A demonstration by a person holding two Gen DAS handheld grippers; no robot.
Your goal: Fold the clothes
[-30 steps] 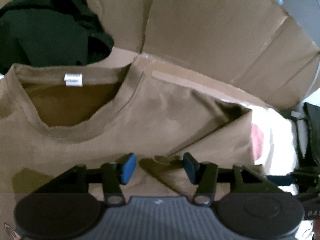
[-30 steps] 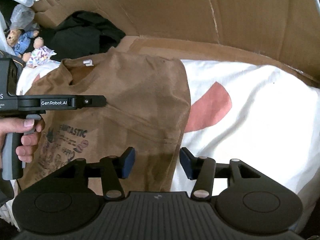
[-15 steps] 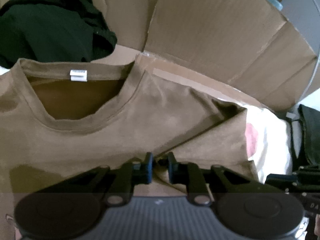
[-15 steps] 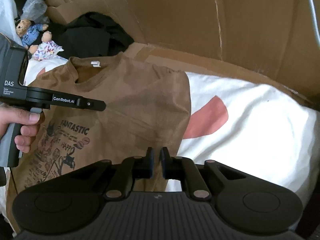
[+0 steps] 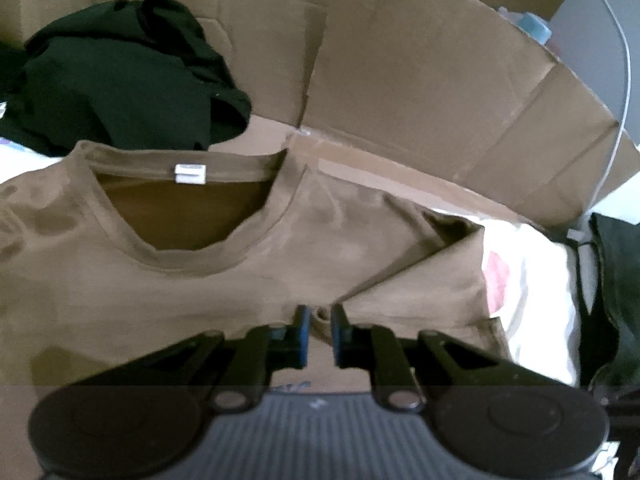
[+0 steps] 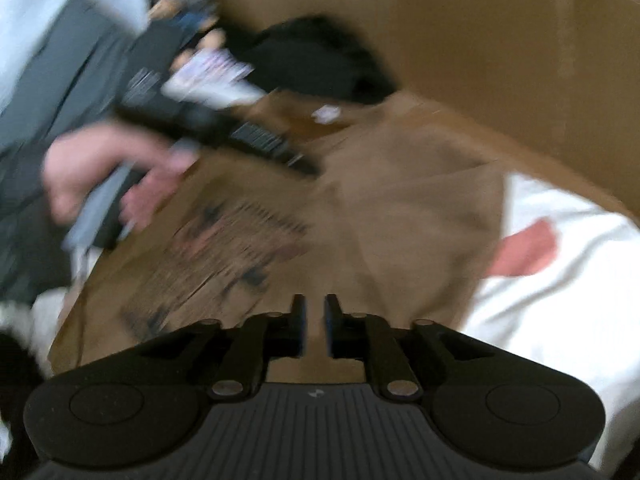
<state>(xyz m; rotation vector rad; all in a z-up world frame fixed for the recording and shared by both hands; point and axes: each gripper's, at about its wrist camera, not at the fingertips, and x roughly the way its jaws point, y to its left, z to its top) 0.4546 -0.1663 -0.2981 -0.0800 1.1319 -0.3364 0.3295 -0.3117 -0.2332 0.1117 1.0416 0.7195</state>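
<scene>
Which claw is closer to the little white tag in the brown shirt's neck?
Left. The left claw pinches the brown shirt just below the collar and white tag. The right claw is lower down, past the print.

Black left gripper (image 5: pixel 318 330), blue pads (ribbed grey base); right gripper (image 6: pixel 315 326) alike.

Two low, close wrist views, both over the brown T-shirt (image 5: pixel 200 292).

left gripper (image 5: pixel 319 322) apparently pinching brown T-shirt (image 5: pixel 120 288) fold, cardboard (image 5: pixel 420 92) behind
</scene>
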